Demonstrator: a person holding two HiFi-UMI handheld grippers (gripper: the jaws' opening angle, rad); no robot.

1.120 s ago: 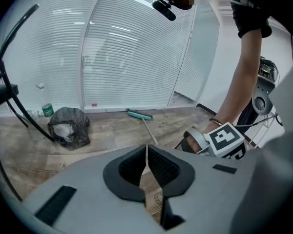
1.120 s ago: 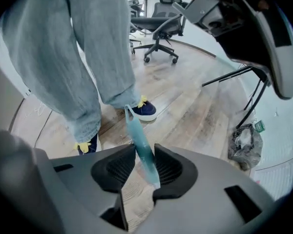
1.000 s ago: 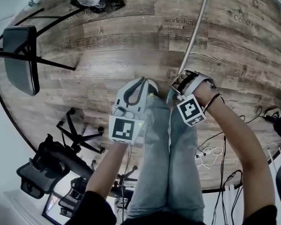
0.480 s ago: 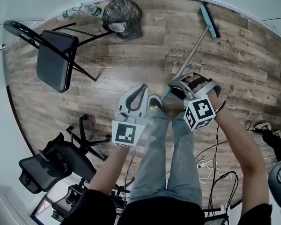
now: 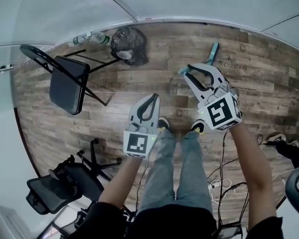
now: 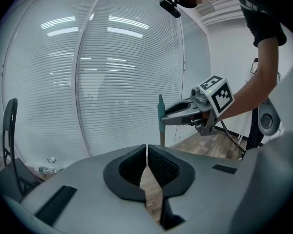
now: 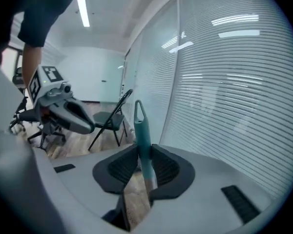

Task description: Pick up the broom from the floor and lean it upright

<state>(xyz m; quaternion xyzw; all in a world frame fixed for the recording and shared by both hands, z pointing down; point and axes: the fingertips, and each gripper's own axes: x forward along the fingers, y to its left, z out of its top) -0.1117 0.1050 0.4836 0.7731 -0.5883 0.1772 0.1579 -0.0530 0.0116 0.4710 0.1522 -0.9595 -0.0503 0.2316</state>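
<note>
Floor [image 5: 139, 83]: brown wood-look planks with faint printed words on them. In the head view, a black folding chair [image 5: 67, 83] on thin legs at 10 o'clock. Black bag [image 5: 128, 44] at 11 o'clock against the foot of the wall, plastic bottles [image 5: 87, 37] just beside it. Black office chair [image 5: 65, 180] with a star base at 7 o'clock. Loose cables [image 5: 229, 183] at 5 o'clock. Wall: glass panels [image 6: 112, 82] behind white slatted blinds. Ceiling strip light [image 7: 81, 11] is lit.

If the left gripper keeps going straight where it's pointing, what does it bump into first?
Probably the glass wall with white blinds, near its foot. The left gripper, fingers shut, aims just left of the teal-tipped broom handle. Depth is unclear, so it might brush that.
</note>
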